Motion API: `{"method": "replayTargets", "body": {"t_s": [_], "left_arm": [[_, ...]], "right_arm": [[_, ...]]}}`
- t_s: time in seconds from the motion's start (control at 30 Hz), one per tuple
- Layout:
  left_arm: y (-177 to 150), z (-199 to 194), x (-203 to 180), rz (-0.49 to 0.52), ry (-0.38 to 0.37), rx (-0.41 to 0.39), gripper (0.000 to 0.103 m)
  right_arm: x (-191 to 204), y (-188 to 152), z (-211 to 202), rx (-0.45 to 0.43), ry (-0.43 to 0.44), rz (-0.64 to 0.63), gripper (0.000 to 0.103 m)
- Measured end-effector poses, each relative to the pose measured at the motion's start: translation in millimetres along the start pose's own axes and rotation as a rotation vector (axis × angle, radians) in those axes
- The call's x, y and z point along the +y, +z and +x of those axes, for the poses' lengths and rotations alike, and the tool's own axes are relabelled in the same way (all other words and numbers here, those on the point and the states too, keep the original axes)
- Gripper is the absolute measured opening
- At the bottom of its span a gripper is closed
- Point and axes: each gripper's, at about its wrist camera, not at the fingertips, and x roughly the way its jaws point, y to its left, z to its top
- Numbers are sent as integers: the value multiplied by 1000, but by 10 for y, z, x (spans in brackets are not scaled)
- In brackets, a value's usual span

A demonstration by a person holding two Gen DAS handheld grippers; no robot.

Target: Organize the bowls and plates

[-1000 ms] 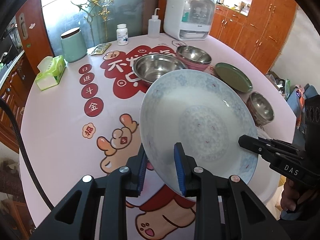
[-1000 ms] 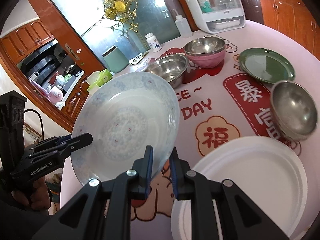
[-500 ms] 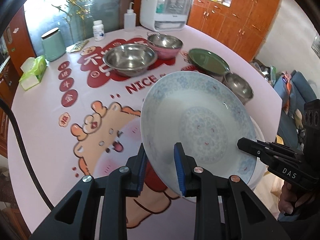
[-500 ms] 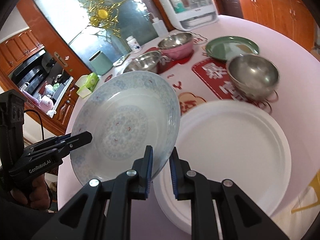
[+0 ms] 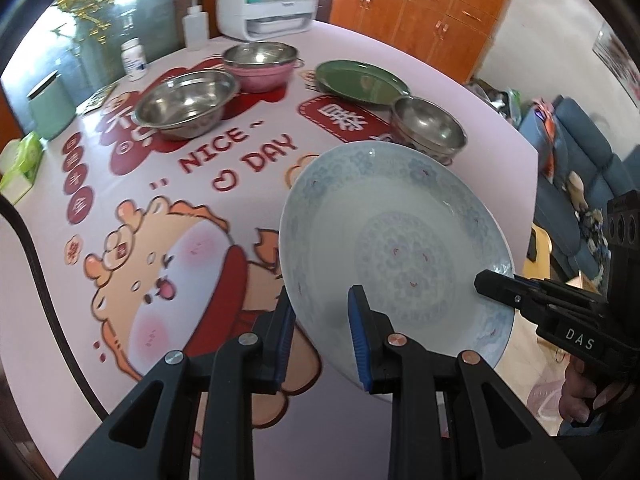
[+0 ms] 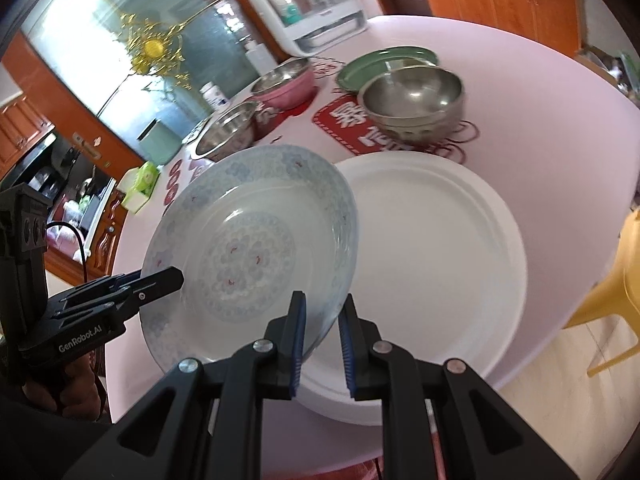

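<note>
Both hands have carried the patterned plate (image 6: 256,248) toward the tabletop's (image 5: 132,264) near edge, above the white plate (image 6: 436,264); left gripper (image 5: 320,330) and right gripper (image 6: 322,340) fingers clamp its rim. Stacking probably unfinished; bowls unsorted.

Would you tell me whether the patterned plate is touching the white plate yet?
Cannot tell. In the right wrist view the patterned plate, tilted and gripped on both rims, overlaps the white plate's edge, but no gap or contact shows plainly.
</note>
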Motion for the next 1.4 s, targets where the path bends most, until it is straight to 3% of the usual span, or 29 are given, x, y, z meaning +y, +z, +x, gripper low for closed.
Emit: {"method": "replayTargets", "body": {"t_s": [0.27,0.7,1.4], "left_arm": [[90,218,-263,55,-5,51,25],[105,493,-592,-3,25,112,25],[70,729,-661,-81,83,165,25]], "right_arm": [[-302,74,-4,35,-16,8,16],[-687,203,9,121,-1,-22,16],[-807,219,90,174,-9,-59,17]]}}
